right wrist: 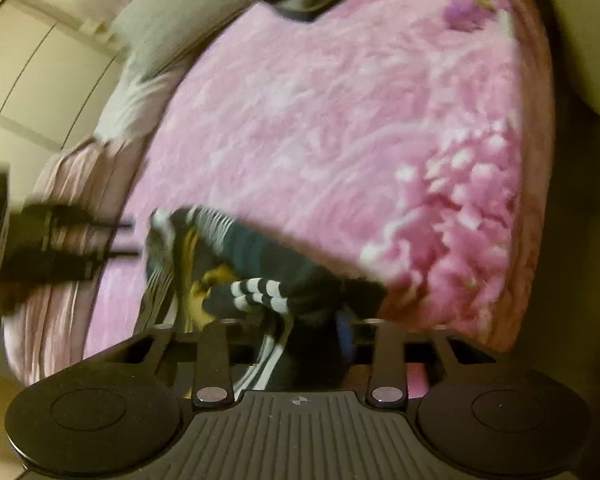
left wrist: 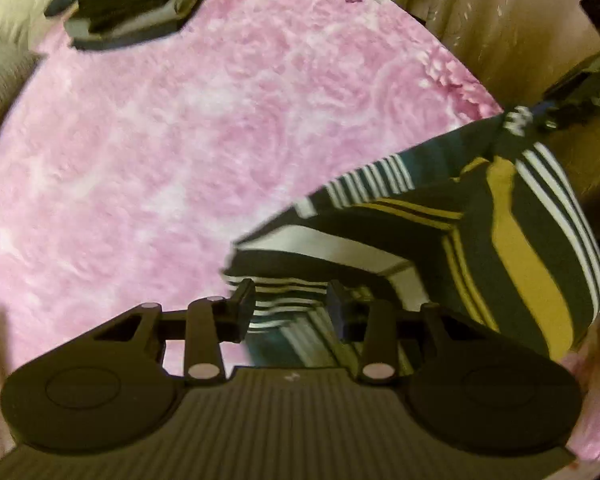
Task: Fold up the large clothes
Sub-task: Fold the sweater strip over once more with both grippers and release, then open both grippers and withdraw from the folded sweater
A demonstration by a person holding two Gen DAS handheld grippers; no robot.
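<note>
On the pink bed [left wrist: 180,152], a striped garment [left wrist: 480,220] is lying bunched near the edge. Both the left gripper [left wrist: 291,308] and right gripper [right wrist: 292,344] are standing part-open with its cloth sitting loosely between their jaws.

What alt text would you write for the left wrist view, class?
A dark striped garment with white and yellow bands lies on a pink floral blanket, its near edge between the left gripper's parted fingers. A dark folded pile sits at the far end.
</note>
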